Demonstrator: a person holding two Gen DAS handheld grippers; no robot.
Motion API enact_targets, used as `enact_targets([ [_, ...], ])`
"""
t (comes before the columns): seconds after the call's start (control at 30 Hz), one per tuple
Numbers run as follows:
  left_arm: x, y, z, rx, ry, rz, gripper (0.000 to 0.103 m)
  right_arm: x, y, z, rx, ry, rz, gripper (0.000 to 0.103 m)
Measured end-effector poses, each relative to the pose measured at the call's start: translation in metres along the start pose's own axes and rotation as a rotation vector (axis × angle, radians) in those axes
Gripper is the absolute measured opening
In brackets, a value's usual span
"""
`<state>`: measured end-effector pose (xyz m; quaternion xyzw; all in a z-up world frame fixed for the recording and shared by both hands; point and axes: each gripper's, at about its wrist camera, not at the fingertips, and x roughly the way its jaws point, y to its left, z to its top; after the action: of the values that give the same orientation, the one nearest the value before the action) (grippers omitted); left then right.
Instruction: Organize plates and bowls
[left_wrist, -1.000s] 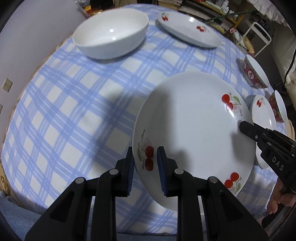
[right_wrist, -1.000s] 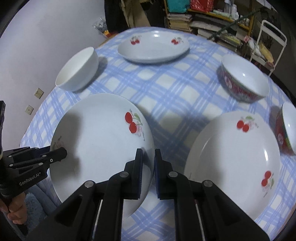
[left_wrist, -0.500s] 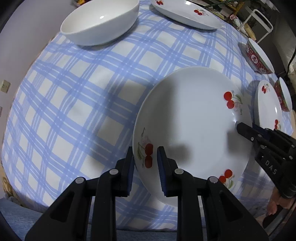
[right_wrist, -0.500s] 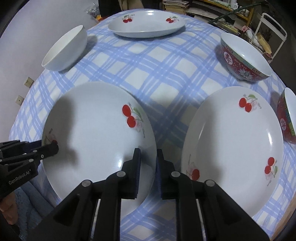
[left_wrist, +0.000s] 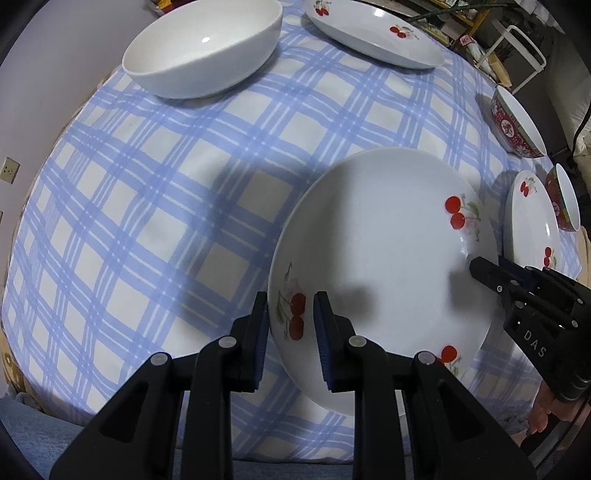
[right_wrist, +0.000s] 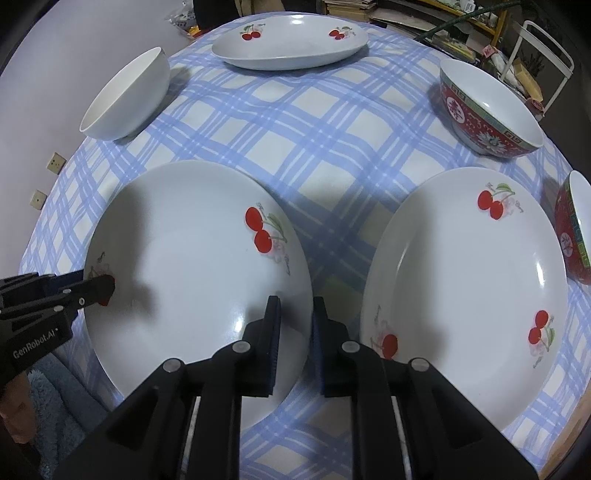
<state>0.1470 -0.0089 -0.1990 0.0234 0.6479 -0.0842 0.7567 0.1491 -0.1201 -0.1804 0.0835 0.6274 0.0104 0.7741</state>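
Observation:
A white plate with red cherries lies at the near side of the table, held from both sides. My left gripper is shut on its left rim, beside a cherry print. My right gripper is shut on the opposite rim. Each gripper shows in the other's view: the right gripper at the plate's right edge, the left gripper at its left edge. I cannot tell whether the plate rests on the cloth or hangs just above it.
On the blue checked tablecloth stand a white bowl and a cherry plate at the far side. A second cherry plate lies to the right. Two red patterned bowls stand beyond it.
Both grippers keep their hold on the plate's rims. The right wrist view tipped down over the table and came partly back up; the plate has barely moved.

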Motion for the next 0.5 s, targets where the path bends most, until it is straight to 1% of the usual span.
enact_targets([
  [0.1,-0.011,-0.004,0.002,0.018,-0.035,0.012,0.024,-0.011,0.000,0.004,-0.012,-0.024,0.000,0.017],
  [0.2,-0.027,-0.007,0.004,0.031,-0.088,0.026,0.025,-0.031,-0.005,0.008,0.002,-0.075,0.021,0.017],
  [0.3,-0.043,-0.014,0.007,0.052,-0.136,0.037,0.026,-0.052,-0.014,0.013,0.001,-0.124,0.014,0.018],
  [0.37,-0.055,-0.020,0.010,0.083,-0.170,0.058,0.026,-0.066,-0.021,0.016,-0.002,-0.148,-0.013,0.022],
  [0.4,-0.059,-0.022,0.013,0.096,-0.184,0.067,0.027,-0.070,-0.025,0.017,-0.002,-0.156,-0.023,0.026],
  [0.43,-0.063,-0.026,0.014,0.108,-0.198,0.075,0.031,-0.076,-0.030,0.019,-0.001,-0.163,-0.033,0.030],
  [0.47,-0.067,-0.029,0.018,0.118,-0.210,0.078,0.034,-0.081,-0.034,0.021,-0.003,-0.164,-0.042,0.032],
  [0.5,-0.071,-0.032,0.021,0.127,-0.218,0.078,0.041,-0.084,-0.036,0.021,-0.007,-0.164,-0.046,0.036],
])
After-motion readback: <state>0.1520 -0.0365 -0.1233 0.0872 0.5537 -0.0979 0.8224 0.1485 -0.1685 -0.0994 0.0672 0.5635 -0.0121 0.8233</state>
